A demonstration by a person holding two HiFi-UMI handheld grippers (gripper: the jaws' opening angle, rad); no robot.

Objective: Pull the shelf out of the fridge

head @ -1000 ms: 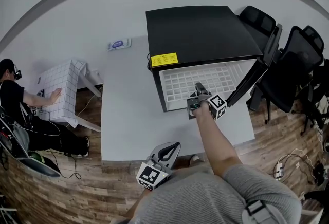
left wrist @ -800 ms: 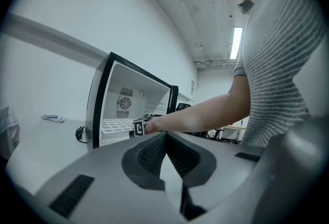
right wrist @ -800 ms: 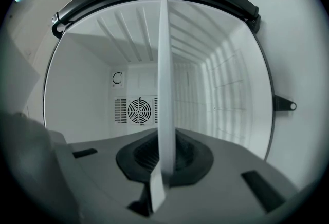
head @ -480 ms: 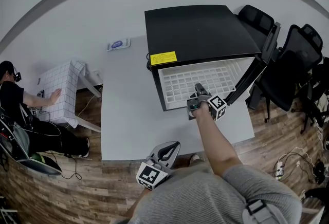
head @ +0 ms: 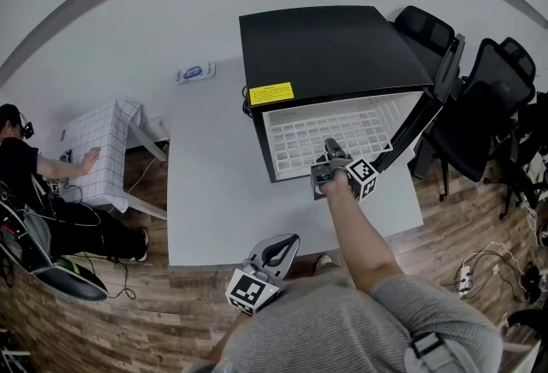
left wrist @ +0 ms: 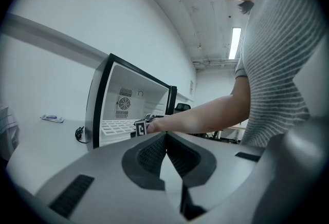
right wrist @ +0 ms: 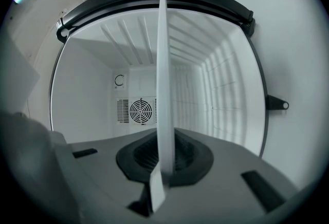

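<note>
While reaching across the flat grey table (head: pixel 214 183), pinches the right gripper (head: pixel 330 146) (right wrist: pixel 163 164) nearly closed on the front edge of the one white grid-moulded plastic shelf (head: pixel 334 130) (right wrist: pixel 163 63), seen edge-on between the pads. Keeps that shelf level inside the white cavity of the single black mini fridge (head: pixel 330 50), front edge at the mouth. Leaves the fridge's one black door (head: pixel 419 119) swung open on the right. Holds the left gripper (head: pixel 278 254) (left wrist: pixel 165 147) low by the table's near edge, jaws together on nothing. Counts two grippers, one yellow label (head: pixel 272 95) on the fridge top, and two black office chairs (head: pixel 492 97) beyond the door.
</note>
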